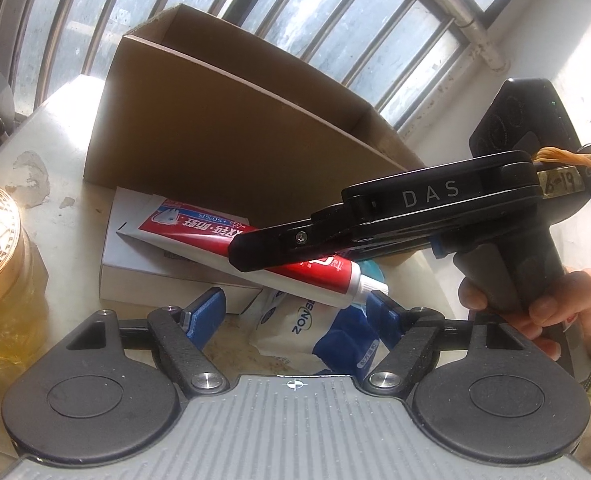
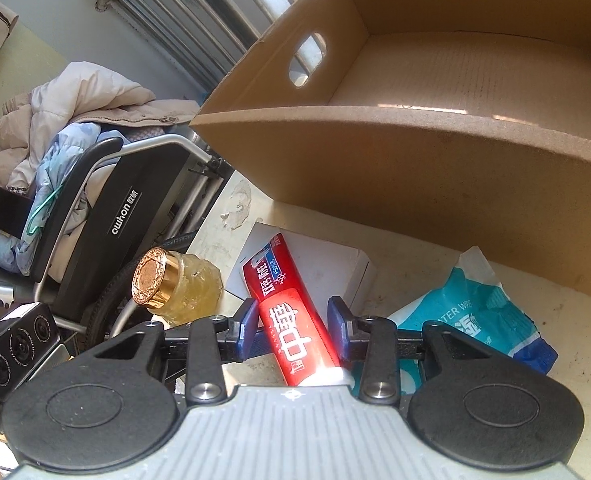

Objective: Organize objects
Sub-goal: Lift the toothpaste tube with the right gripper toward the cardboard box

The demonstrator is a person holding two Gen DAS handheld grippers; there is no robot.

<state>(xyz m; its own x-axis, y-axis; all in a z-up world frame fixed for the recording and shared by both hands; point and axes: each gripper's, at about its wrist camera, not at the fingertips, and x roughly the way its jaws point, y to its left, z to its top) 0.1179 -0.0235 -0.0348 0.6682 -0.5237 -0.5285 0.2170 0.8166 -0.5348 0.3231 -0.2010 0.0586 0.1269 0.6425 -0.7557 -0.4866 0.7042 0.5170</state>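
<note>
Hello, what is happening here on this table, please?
A person is tidying small items with two handheld claws. The right claw is around a red toothpaste tube, whose tail rests on a white box. The left claw is open, holding nothing. The cardboard box behind looks empty so far.

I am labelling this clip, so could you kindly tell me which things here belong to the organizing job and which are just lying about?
Job: toothpaste tube between the right hand-held gripper fingers; cardboard box; white box; wipes packet; gold-capped jar.

Lying about: wheelchair; jackets.
</note>
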